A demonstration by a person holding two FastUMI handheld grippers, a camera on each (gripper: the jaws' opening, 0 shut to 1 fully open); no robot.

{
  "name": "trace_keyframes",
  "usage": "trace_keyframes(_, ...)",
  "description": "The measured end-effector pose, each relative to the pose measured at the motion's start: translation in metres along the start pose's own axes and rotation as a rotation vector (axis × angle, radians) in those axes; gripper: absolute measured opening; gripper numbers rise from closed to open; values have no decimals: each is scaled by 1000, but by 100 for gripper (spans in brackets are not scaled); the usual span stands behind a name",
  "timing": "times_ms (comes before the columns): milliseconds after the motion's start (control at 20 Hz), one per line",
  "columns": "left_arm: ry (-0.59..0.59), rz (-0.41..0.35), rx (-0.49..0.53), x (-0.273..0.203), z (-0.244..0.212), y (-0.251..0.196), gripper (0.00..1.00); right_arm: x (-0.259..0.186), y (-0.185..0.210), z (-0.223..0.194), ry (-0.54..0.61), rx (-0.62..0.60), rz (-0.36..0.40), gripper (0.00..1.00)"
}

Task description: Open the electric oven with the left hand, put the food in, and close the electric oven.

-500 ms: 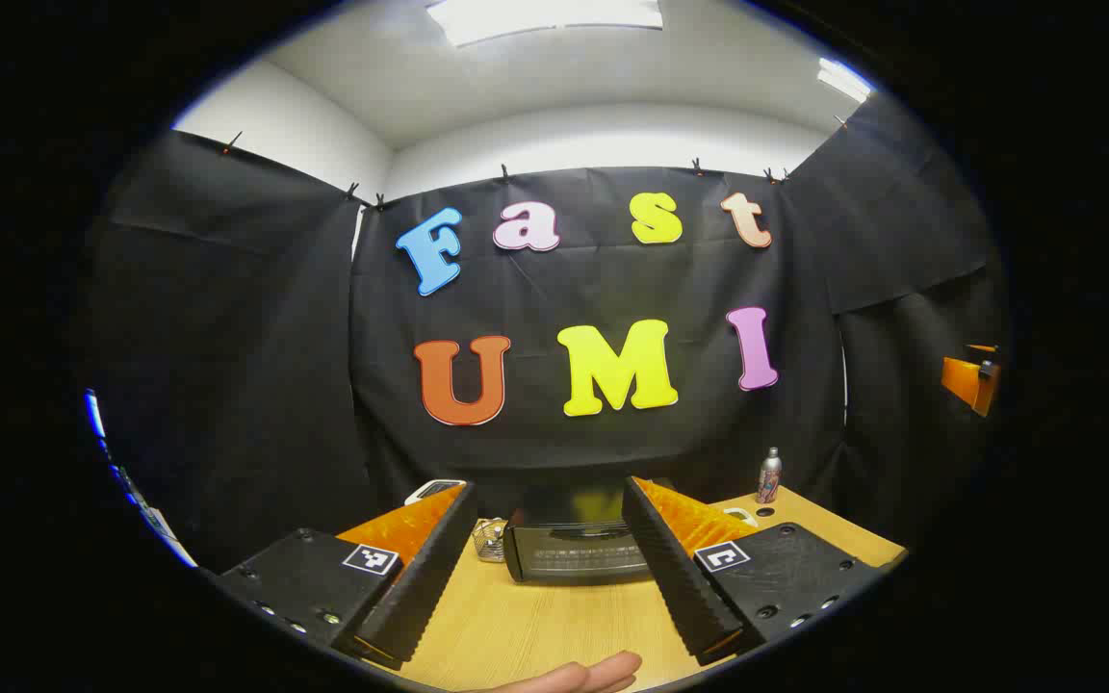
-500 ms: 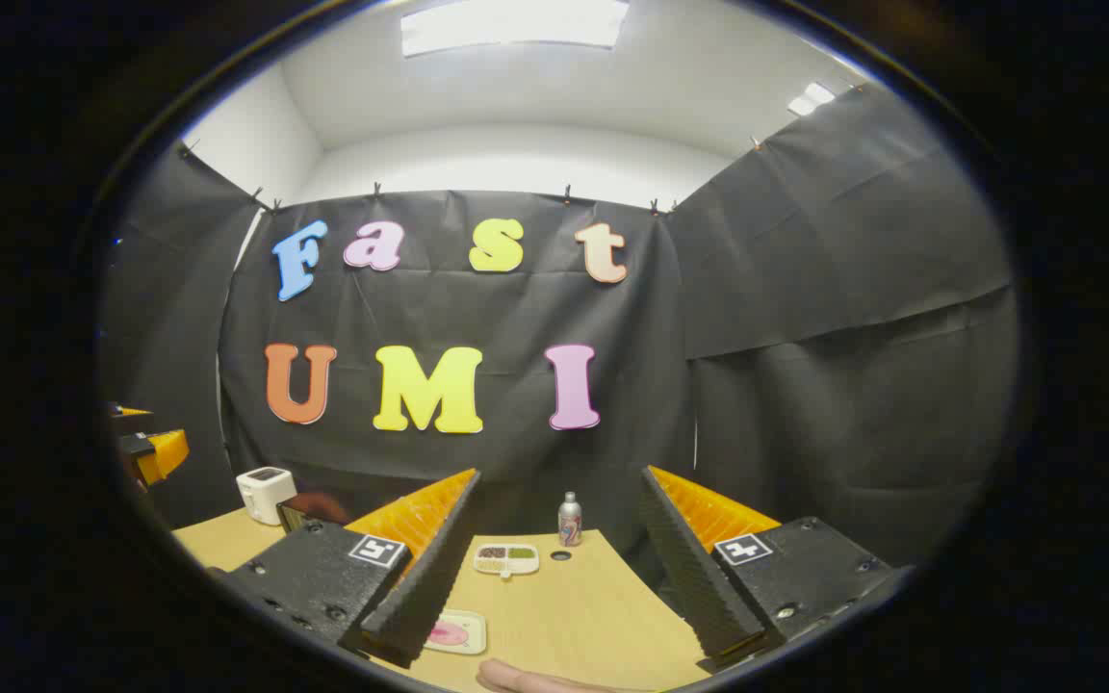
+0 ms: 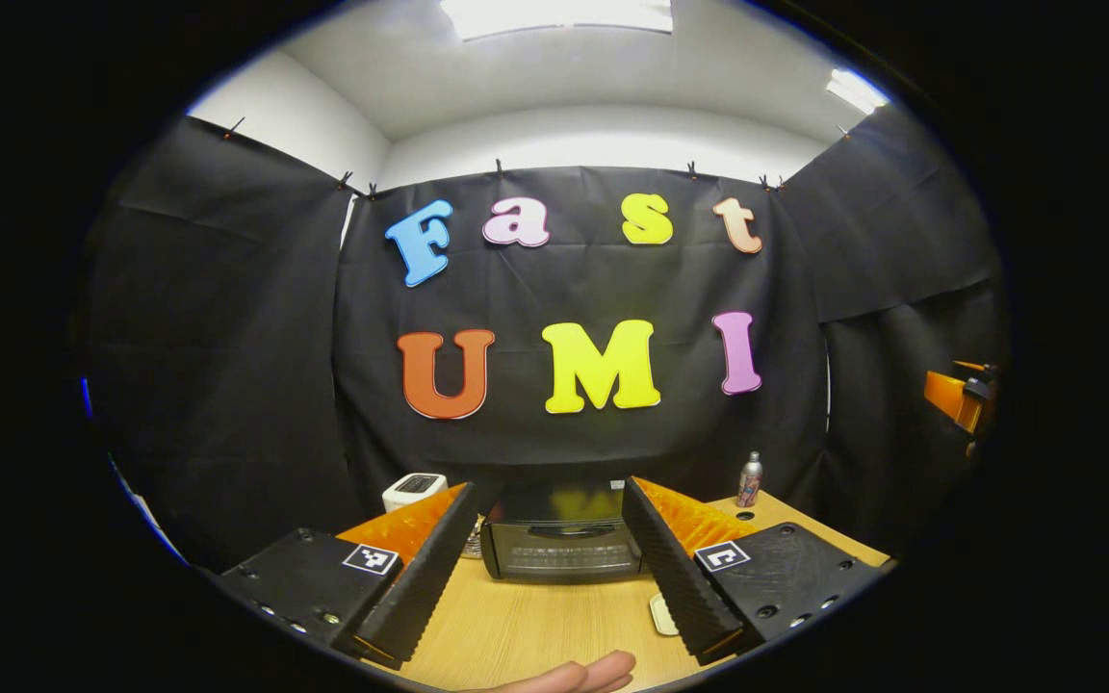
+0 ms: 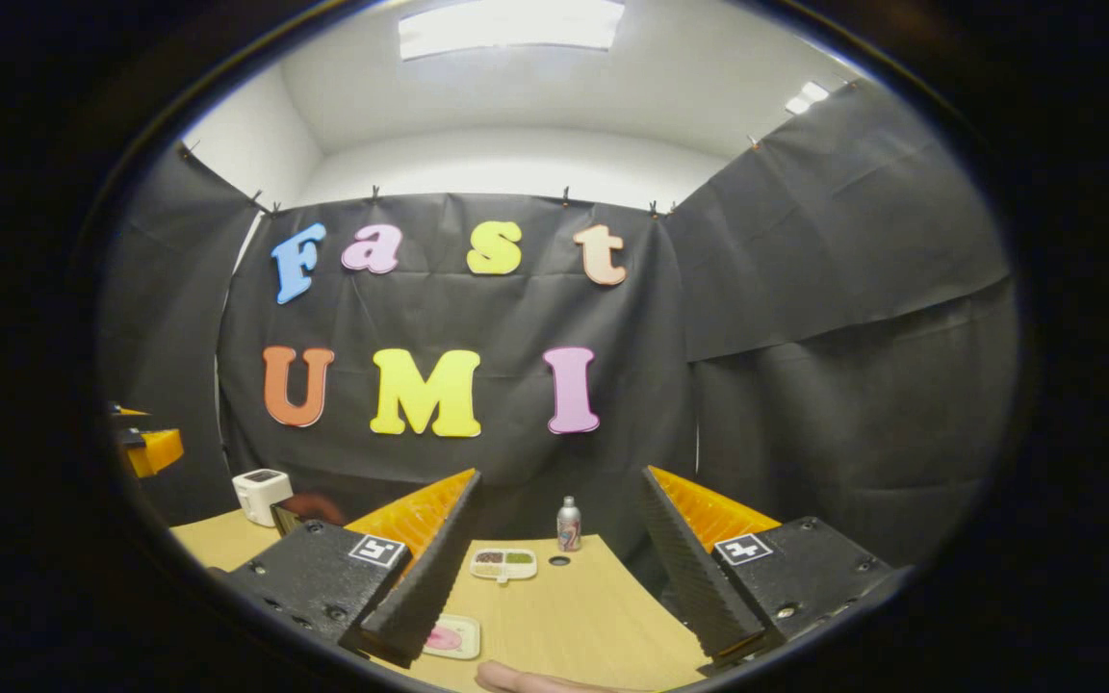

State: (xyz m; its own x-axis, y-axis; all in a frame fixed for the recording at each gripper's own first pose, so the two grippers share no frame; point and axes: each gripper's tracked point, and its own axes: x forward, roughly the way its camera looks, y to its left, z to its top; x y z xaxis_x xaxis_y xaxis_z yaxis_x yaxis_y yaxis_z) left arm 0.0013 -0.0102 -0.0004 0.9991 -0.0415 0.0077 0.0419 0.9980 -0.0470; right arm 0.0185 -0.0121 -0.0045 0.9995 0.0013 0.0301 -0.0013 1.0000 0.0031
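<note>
Electric oven [image 3: 562, 544] stands at the back of the wooden table [image 3: 535, 626], door closed, framed between the fingers of the left gripper [image 3: 545, 558] in the left gripper view. The left gripper's jaws are spread wide and hold nothing. A white toaster [image 3: 412, 489] sits just left of the oven, against the booth wall. A small metal bottle [image 3: 750, 479] stands upright at the table's far right; its label is too small to read. A fingertip [image 3: 593, 672] of the person's hand shows at the bottom edge.

In the right gripper view, the right gripper [image 4: 554, 568] is likewise spread wide and empty. Between its fingers, a white divided tray [image 4: 503, 563] of food lies on the table near the bottle [image 4: 568, 525]. A square plate with a pink item [image 4: 451, 636] lies closer, beside the left finger. The toaster [image 4: 260, 495] stands at far left. Square coded markers sit on each gripper body; no legible writing is visible on any appliance.
</note>
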Motion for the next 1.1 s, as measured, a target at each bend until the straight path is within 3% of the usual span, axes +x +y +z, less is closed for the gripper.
trace_keyframes(500,-52,13,-25,28,26,-4,95,27,2,10,9,15,32,98)
trace_keyframes(800,19,-13,-35,91,-1,-14,96,45,-6,20,-14,17,21,98)
trace_keyframes(1100,178,-45,-29,162,-64,-24,96,58,-5,14,-13,7,27,98)
